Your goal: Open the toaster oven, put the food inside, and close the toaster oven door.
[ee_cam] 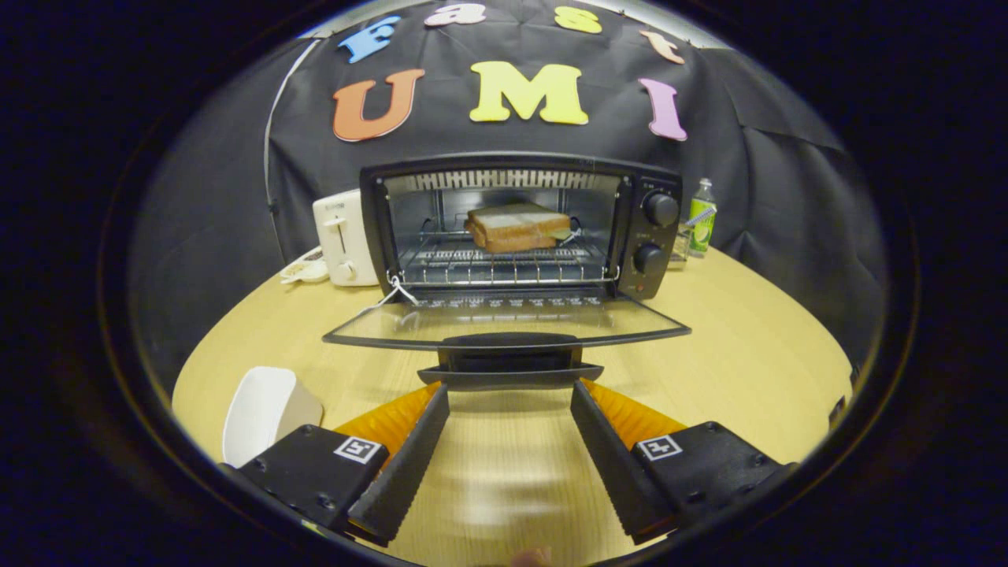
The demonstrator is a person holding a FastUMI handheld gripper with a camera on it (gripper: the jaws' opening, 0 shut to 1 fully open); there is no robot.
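Note:
A black toaster oven (650, 236) stands at the back of the wooden table, its glass door (504, 321) folded down flat toward me. A sandwich of toasted bread (517, 227) lies on the wire rack (504, 264) inside the oven. The door's black handle (509, 362) sits just ahead of my fingertips. My gripper (509, 391) is open, fingers spread wide, with nothing between them but bare tabletop. The handle lies across the gap at the tips, and I cannot tell whether it touches them.
A white plate (264, 409) lies on the table left of my left finger. A white pop-up toaster (344, 239) and a small dish (305, 269) stand left of the oven. A green-labelled bottle (702, 216) stands to its right. The round table's edge (819, 331) curves around at right.

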